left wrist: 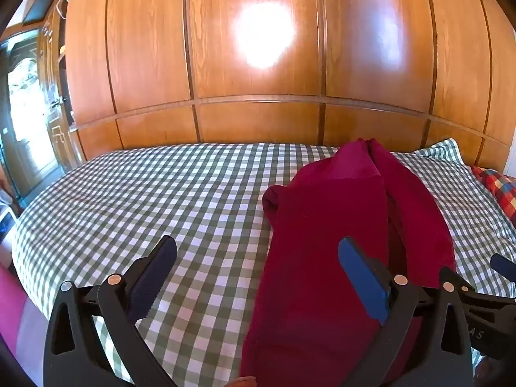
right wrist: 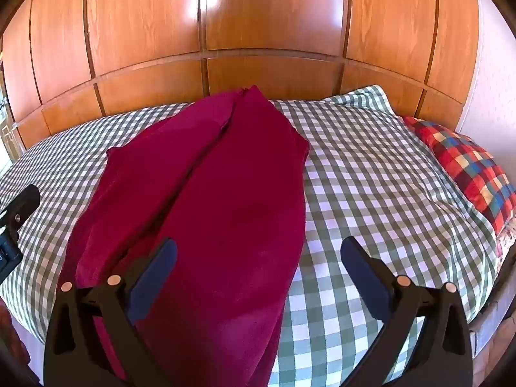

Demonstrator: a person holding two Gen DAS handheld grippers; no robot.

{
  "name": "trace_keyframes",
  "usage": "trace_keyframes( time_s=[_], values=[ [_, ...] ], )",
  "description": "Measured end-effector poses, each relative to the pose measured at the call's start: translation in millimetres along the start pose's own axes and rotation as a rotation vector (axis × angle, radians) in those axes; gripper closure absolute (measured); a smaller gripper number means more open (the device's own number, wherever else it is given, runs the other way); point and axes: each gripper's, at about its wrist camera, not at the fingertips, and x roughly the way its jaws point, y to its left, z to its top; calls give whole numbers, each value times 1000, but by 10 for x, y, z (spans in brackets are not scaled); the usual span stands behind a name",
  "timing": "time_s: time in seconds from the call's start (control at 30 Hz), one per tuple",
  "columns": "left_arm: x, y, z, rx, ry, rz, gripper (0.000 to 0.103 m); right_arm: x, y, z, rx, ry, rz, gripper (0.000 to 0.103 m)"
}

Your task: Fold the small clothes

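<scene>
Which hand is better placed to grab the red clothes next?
Probably the right. The right gripper has its open fingers either side of the red garment's right edge, while the left gripper hangs mostly over the checked bedspread.

Bedcover, green-and-white gingham cotton (right wrist: 371, 174): spread flat across the bed, lightly creased, rising over a pillow at the far right corner. Cushion, red, blue and yellow checked fabric (right wrist: 467, 167): lying at the right edge, touching the bedcover. Wardrobe, glossy orange-brown wood panels (left wrist: 258, 122): directly behind the bed, bright window glare on its doors.
</scene>
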Motion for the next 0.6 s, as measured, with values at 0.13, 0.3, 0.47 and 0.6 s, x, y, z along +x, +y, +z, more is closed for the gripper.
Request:
trace_keyframes(
  time_s=[0.13,0.3,0.47,0.6],
  values=[
    [-11,-9,-2,6,5,4,4,-8,5,19,1,0,-4,2],
    [-15,29,-67,2,13,-3,4,51,39,-15,1,3,-5,2],
    [4,9,-17,3,28,0,4,54,42,-21,-3,12,-1,2],
    [65,36,-59,0,35,6,4,41,34,-31,-3,7,1,2]
  ],
)
